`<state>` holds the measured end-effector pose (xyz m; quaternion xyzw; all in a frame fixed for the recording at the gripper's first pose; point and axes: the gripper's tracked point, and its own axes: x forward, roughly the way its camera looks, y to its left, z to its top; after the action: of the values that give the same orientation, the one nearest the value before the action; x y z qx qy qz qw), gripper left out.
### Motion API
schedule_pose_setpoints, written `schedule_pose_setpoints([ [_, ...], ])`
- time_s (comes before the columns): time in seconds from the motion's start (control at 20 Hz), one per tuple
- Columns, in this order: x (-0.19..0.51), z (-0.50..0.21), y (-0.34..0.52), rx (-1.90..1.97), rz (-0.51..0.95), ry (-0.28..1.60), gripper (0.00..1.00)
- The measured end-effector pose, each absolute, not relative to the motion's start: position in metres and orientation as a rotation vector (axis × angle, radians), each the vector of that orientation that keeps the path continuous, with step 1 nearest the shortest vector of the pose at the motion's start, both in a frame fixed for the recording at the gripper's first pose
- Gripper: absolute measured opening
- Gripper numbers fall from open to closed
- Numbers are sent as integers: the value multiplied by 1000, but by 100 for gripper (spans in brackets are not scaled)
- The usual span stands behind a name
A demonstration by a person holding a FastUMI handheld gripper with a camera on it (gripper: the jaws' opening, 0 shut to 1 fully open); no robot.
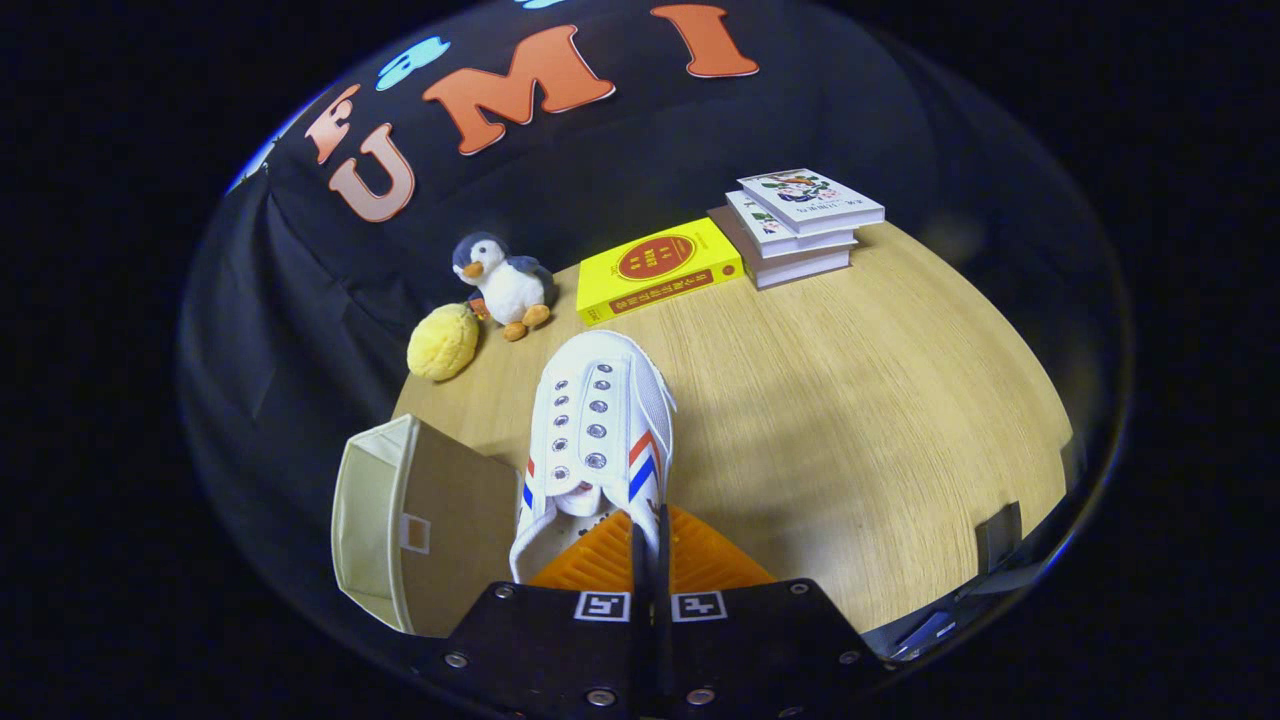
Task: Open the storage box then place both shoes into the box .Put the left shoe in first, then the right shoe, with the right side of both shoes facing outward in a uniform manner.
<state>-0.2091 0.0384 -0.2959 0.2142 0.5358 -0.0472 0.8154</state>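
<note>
Gripper (648,535): fingers pressed nearly together, clamped on the heel-side collar of the white sneaker (598,430); the shoe points away from them, toe toward the yellow book (655,268)
Storage box (400,520): fabric bin, open, just beside the shoe on its left; its lid cannot be made out
Handling: canvas upper looks light and soft, the collar likely to fold under a pinch; the rubber sole is stiffer; a hold at the heel rim seems sound, though the toe may droop
Hard to tell: whether the sole rests on the wooden table (850,400) or hangs above it; which foot the shoe is; the box's inside is cut off
</note>
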Motion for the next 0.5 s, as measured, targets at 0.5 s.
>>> schedule_pose_setpoints([
  [0.5, -195, -233, 141, 451, 80, 1113, 1],
])
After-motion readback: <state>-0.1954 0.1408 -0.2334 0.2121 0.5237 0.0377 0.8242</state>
